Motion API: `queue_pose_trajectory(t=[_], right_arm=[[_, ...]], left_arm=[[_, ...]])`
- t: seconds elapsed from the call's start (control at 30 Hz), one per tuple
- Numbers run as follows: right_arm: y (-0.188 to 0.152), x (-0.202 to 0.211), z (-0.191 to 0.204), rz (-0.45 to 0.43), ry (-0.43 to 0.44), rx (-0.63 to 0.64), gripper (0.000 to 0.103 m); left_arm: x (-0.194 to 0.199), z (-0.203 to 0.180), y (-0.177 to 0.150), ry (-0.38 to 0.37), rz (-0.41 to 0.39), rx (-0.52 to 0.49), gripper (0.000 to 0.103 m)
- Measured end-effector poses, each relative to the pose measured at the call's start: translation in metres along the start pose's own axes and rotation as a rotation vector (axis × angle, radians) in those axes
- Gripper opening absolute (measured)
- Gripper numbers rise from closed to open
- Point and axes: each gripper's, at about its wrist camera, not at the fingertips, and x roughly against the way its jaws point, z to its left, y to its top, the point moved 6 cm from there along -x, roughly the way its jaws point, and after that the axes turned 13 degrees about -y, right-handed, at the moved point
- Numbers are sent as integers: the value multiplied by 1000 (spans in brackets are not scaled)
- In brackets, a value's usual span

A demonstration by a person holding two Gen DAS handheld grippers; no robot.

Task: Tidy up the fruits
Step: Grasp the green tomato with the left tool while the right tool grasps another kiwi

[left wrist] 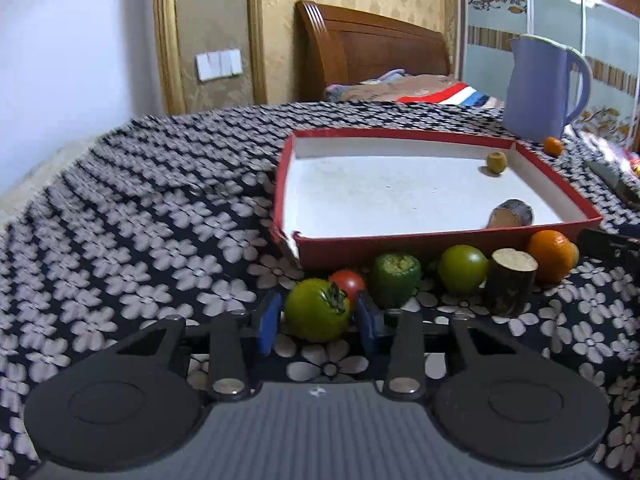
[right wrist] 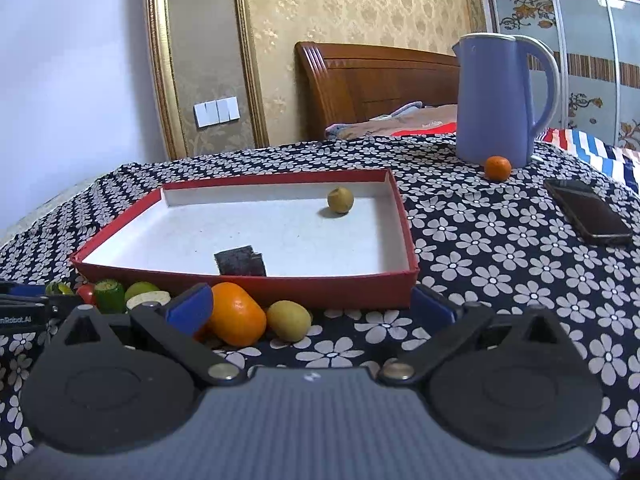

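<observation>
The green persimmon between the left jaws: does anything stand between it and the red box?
Yes. A small red tomato and a cut green pepper lie between the green persimmon and the red cardboard box wall.
</observation>
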Motion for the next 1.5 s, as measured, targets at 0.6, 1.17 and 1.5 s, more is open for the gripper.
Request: queue_pose_trajectory(t=[0.6,1.17,1.5], right_arm=[[7,4,-18,3,-86,169,79],[-2,-12,18,72,53,385,44],[-6,-12,26,70,69,464,36]], left_arm=[[19,-3,-7,24,-33,30,33],[20,-2,-9,47,-45,28,33],[19,-2,-10,54,-41,29,33]])
